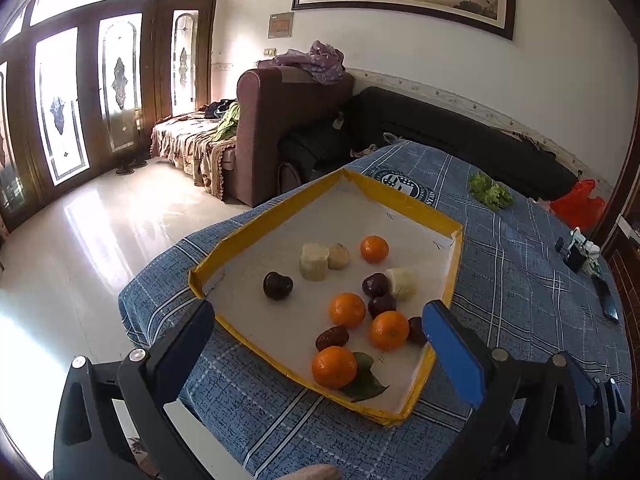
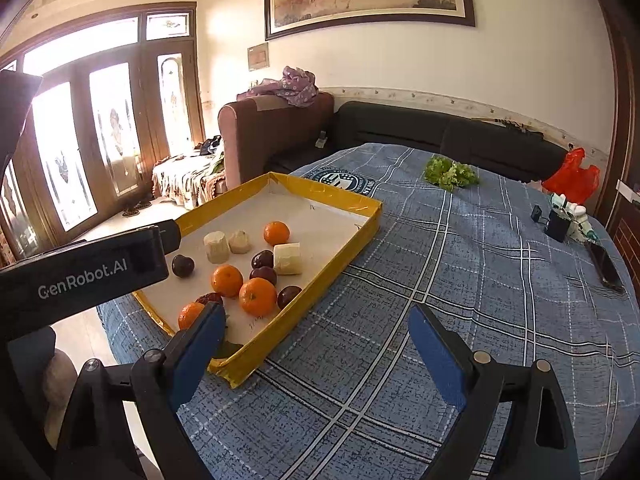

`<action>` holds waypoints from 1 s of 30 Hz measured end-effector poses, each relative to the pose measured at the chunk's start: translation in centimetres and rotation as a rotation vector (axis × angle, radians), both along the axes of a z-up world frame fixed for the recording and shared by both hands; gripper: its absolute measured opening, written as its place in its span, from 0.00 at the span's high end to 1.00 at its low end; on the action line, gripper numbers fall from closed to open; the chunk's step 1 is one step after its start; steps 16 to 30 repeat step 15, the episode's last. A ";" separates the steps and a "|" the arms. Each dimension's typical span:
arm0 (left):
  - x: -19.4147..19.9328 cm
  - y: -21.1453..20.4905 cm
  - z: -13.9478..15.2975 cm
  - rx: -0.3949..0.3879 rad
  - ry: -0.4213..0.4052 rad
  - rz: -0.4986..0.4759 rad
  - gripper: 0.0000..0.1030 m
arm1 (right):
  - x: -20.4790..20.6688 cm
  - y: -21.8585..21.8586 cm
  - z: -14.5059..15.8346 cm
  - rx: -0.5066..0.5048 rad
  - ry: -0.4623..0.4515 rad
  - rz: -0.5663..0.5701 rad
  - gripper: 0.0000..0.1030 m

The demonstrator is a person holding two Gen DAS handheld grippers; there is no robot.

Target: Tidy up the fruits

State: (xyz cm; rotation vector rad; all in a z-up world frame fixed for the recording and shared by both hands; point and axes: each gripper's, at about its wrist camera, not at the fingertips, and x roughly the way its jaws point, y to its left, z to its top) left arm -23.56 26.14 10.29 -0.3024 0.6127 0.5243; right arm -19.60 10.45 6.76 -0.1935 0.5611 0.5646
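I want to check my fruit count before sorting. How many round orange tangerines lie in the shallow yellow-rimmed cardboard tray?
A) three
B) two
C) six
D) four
D: four round orange tangerines show in the shallow yellow-rimmed cardboard tray: one at the far side, two in the middle, and one nearest, beside a green leaf.

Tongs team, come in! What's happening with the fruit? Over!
Left tongs open, empty, over the tray. Right tongs open, empty, above the tablecloth. Oranges mixed with dark fruits, unsorted. Nothing in the way.
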 end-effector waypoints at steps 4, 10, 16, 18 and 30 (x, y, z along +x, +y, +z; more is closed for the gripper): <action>0.0 0.4 -0.3 -0.022 0.001 0.003 0.00 | 0.2 0.6 -0.5 -0.024 0.014 0.003 0.07; -0.3 0.7 -0.2 -0.023 -0.017 0.017 0.00 | 0.3 1.1 -0.7 -0.036 0.022 0.013 0.07; -0.1 0.0 0.7 0.007 -0.013 -0.032 0.00 | 0.4 1.2 -0.6 -0.040 0.031 0.021 0.07; -0.1 0.0 0.7 0.007 -0.013 -0.032 0.00 | 0.4 1.2 -0.6 -0.040 0.031 0.021 0.07; -0.1 0.0 0.7 0.007 -0.013 -0.032 0.00 | 0.4 1.2 -0.6 -0.040 0.031 0.021 0.07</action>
